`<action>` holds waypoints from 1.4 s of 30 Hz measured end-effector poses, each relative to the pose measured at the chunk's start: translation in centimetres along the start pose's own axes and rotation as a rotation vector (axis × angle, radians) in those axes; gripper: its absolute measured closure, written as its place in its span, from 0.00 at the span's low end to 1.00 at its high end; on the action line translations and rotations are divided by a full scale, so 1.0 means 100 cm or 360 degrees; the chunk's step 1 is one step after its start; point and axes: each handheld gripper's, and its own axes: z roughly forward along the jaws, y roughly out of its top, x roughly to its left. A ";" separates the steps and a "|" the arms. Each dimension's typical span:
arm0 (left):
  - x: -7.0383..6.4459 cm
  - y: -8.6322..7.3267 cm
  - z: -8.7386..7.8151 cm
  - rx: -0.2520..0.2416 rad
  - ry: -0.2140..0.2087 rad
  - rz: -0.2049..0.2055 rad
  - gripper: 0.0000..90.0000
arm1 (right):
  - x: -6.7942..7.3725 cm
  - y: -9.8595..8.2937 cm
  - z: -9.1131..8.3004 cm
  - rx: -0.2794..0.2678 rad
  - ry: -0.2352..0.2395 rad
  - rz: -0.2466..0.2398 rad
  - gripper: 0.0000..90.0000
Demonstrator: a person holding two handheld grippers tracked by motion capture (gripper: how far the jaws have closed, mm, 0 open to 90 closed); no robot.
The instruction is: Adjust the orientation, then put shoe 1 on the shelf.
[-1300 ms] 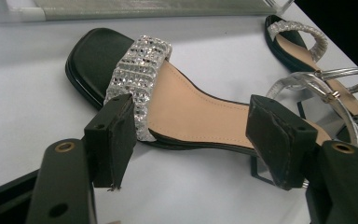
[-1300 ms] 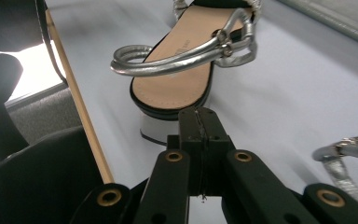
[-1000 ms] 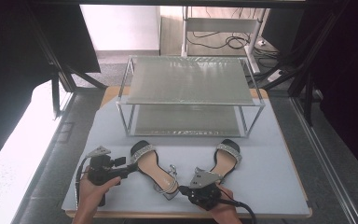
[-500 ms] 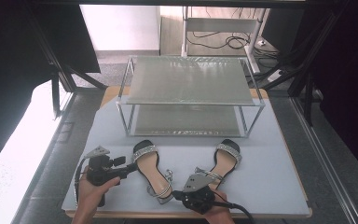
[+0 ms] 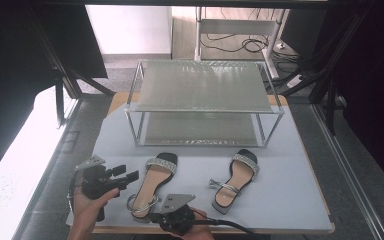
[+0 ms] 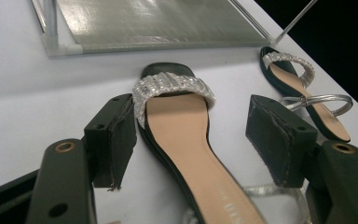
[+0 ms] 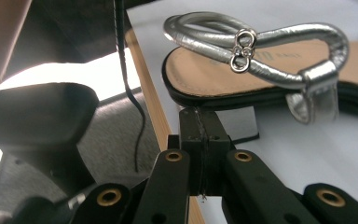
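We hold a gripper in each hand at the near edge of the table point(image 5: 290, 165). Our left gripper point(image 5: 129, 176) has its jaws spread wide, and they grasp nothing. In the left gripper view the front of the left sandal point(image 6: 182, 126) lies between the two jaws, and we cannot tell if either jaw touches it. Our right gripper point(image 7: 200, 128) has its jaws pressed flat together with nothing between them. It sits just in front of the heel of that same sandal point(image 7: 261, 74), right at the table's edge. The silver ankle strap point(image 7: 261, 44) loops over the heel with a small ring buckle.

The right sandal point(image 5: 236, 180) lies well apart to the right, toe toward the shoe rack point(image 5: 205, 102). The rack stands behind both sandals, with two bare shelves.

There is small writing on the heel pad, too blurred to read.

The table has a pale grey-blue top with a wooden edge. Black frames point(image 5: 65, 75) stand at the sides, and cables point(image 5: 230, 45) lie on the floor behind.
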 end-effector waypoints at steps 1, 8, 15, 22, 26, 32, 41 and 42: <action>0.001 0.000 -0.001 -0.0001 0.0003 0.0000 0.37 | 0.000 0.005 0.009 -0.0004 -0.0001 0.0007 0.99; 0.002 0.000 0.000 0.0000 0.0011 -0.0006 0.37 | 0.001 0.014 0.025 0.0006 0.0013 0.0016 0.98; 0.000 0.000 0.003 0.0010 0.0015 0.0008 0.37 | -0.002 0.007 -0.008 -0.0019 -0.0073 -0.0019 0.95; -0.011 0.000 0.005 0.0032 0.0036 0.0093 0.37 | -0.015 -0.008 -0.070 -0.0080 -0.0246 -0.0026 0.85; -0.016 -0.001 0.009 0.0104 0.0007 0.0132 0.37 | -0.030 -0.025 -0.115 -0.0144 -0.0393 0.0023 0.79; -0.022 -0.001 0.019 0.0261 0.0054 0.0153 0.37 | -0.053 -0.052 -0.168 -0.0223 -0.0561 0.0153 0.75; -0.028 0.012 0.035 0.0452 0.0143 0.0168 0.36 | -0.069 -0.071 -0.210 -0.0291 -0.0692 0.0264 0.70; -0.029 0.013 0.037 0.0479 0.0148 0.0177 0.36 | -0.069 -0.072 -0.211 -0.0297 -0.0702 0.0265 0.70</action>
